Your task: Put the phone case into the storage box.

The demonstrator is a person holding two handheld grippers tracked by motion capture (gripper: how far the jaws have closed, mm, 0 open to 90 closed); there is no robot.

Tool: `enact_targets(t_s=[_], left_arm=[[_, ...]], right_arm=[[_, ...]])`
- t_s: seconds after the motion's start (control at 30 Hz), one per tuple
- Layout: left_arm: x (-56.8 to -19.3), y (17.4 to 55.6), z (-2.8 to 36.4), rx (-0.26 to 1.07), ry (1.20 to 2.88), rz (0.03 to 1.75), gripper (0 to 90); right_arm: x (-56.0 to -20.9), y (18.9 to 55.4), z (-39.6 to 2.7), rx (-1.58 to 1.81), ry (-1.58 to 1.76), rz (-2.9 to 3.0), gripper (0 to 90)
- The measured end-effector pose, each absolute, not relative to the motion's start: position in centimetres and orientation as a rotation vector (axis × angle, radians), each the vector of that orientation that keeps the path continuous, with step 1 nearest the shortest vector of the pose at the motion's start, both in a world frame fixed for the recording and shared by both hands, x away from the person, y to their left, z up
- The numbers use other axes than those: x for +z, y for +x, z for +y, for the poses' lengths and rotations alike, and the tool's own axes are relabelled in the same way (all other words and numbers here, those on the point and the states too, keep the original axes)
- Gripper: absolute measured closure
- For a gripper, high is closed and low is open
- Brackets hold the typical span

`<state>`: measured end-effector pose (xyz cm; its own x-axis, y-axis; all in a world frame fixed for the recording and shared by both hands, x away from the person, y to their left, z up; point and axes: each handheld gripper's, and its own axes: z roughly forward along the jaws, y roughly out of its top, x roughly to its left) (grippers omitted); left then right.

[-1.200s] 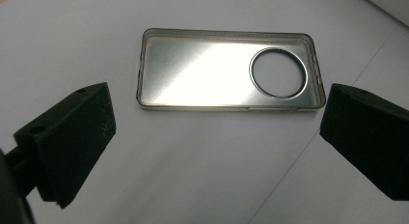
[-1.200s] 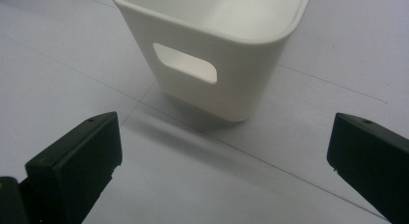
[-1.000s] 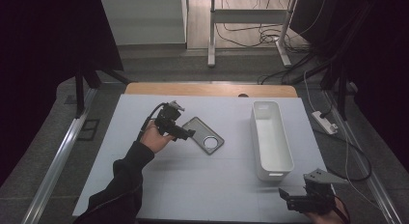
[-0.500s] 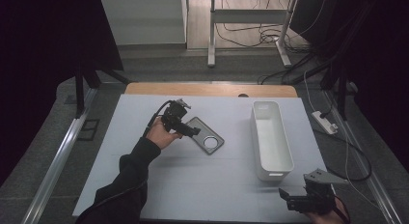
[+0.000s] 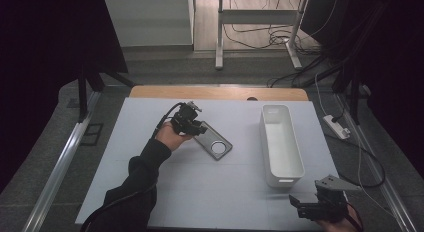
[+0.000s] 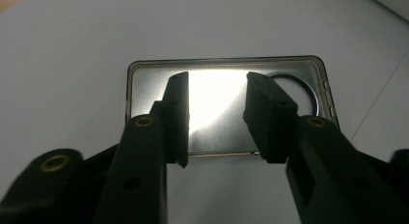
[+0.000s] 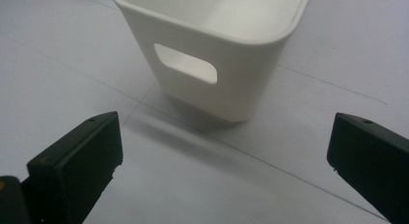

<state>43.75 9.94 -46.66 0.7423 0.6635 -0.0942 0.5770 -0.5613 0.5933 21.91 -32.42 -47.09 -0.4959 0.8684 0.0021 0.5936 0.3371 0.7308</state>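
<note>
Metal plate [image 6: 226, 108] under left gripper [image 6: 217, 118]

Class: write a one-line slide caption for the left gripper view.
Open left gripper poised over a shiny metal plate lying flat on the white table.

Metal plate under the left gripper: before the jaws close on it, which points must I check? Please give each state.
1. Left gripper jaws open: ok.
2. Metal plate lies between the jaw lines: ok.
3. Jaws low enough to catch the flat plate's edges: cannot tell.
4. White bin is apart from the plate: ok.
5. Right gripper is away, open, near the bin's end: ok.
</note>
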Motion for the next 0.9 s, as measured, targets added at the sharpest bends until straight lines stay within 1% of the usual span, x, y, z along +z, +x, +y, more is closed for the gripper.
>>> enact_targets(t_s=[0.03, 0.07, 0.1, 0.13, 0.17, 0.2, 0.47, 0.63, 0.9], left_arm=[[-46.7, 43.9, 9.9, 0.179, 2.334, 0.930, 67.6], [-46.7, 43.9, 9.9, 0.176, 2.336, 0.929, 73.9], [-46.8, 44.0, 9.9, 0.168, 2.338, 0.928, 77.2], [-46.8, 44.0, 9.9, 0.168, 2.338, 0.928, 83.1], [-46.8, 44.1, 9.9, 0.170, 2.340, 0.926, 83.1], [-46.8, 44.2, 9.9, 0.163, 2.338, 0.926, 88.1], [-47.7, 44.5, 9.7, 0.151, 2.350, 0.933, 89.0], [-48.8, 44.6, 9.6, 0.185, 2.375, 0.948, 89.0], [-50.1, 44.9, 9.9, 0.193, 2.387, 0.982, 89.0]], right_arm=[[-47.1, 21.9, -32.4, 0.965, 1.288, 2.218, 0.0], [-47.1, 21.9, -32.4, 0.965, 1.287, 2.218, 0.0], [-47.1, 21.9, -32.4, 0.965, 1.287, 2.219, 0.0], [-47.1, 21.9, -32.4, 0.965, 1.287, 2.219, 0.0], [-47.1, 21.9, -32.4, 0.965, 1.287, 2.219, 0.0], [-47.1, 21.9, -32.4, 0.963, 1.286, 2.220, 0.0], [-47.1, 21.9, -32.4, 0.963, 1.283, 2.221, 0.0], [-47.1, 21.9, -32.4, 0.964, 1.283, 2.221, 0.0], [-47.1, 21.8, -32.4, 0.967, 1.280, 2.218, 0.0]])
